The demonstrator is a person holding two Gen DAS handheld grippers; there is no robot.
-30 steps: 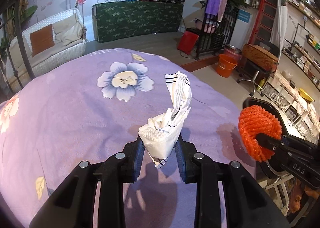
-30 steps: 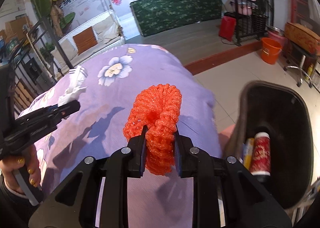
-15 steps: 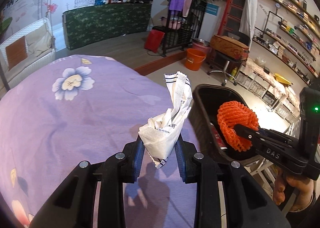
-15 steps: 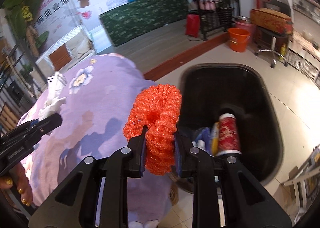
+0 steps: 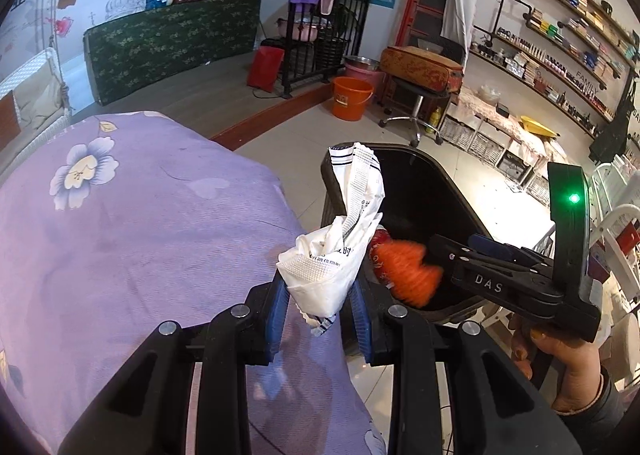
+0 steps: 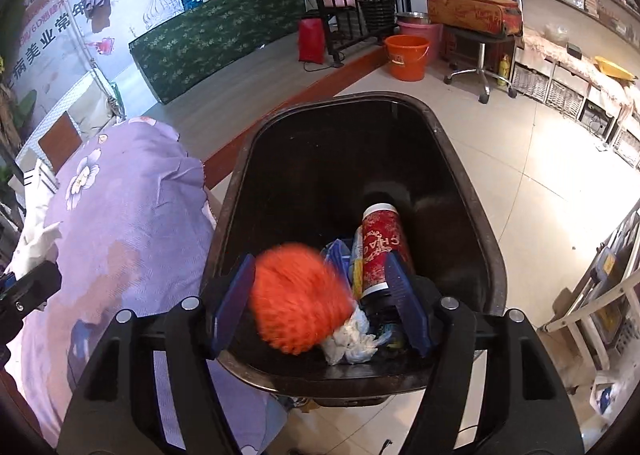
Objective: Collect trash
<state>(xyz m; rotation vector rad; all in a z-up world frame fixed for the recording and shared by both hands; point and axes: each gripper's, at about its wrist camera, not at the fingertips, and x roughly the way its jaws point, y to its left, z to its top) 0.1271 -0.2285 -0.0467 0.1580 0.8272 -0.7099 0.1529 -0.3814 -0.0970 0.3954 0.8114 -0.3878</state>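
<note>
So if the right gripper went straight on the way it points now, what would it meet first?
Probably the blurred orange mesh ball, loose between the right gripper's just-opened jaws. Behind it lies the trash in the black plastic bin: a crumpled white paper and a red can. Depth is unclear.

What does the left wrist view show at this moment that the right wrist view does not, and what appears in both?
Only the left wrist view: the left hand-held gripper shut on the crumpled white wrapper, and the hand holding the other tool.

Only the right wrist view: the right hand-held gripper, jaws just opened wide, and the white tissue in the bin.

Both: the blurred orange foam net over the black trash bin, the red can, the purple cloth.
</note>
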